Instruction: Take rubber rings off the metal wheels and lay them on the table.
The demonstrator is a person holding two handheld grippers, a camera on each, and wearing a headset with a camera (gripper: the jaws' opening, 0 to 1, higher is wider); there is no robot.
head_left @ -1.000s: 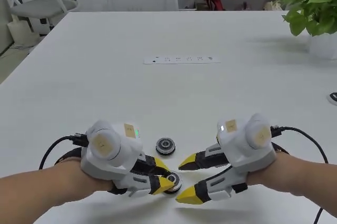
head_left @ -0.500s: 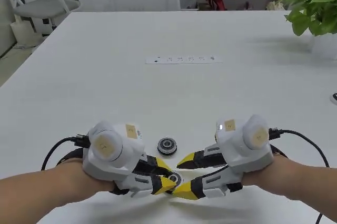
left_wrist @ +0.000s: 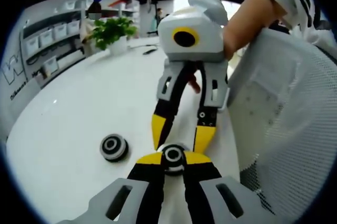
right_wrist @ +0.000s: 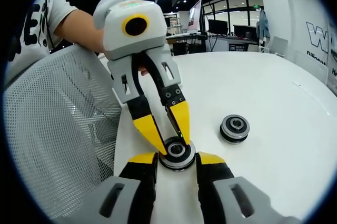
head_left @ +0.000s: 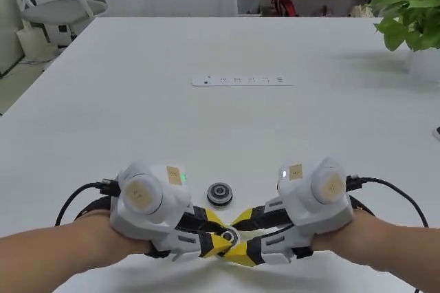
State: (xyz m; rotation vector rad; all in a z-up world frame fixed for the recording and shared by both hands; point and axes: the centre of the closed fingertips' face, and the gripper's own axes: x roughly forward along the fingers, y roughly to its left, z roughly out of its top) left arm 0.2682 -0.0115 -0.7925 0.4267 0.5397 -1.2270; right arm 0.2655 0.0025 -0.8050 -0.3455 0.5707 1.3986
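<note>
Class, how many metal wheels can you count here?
2. One wheel sits in the jaws of the left gripper and right gripper; the other wheel lies free on the table beyond them.

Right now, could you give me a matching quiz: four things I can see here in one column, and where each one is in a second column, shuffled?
Things:
1. nearer wheel
2. other wheel
3. power strip
4. plant

Places:
A. at the far right side
B. flat in the middle of the table, farther out
C. between the tips of the left tool and the right tool
D. lying loose just beyond the tools

Pairs: 1-C, 2-D, 3-B, 4-A
</note>
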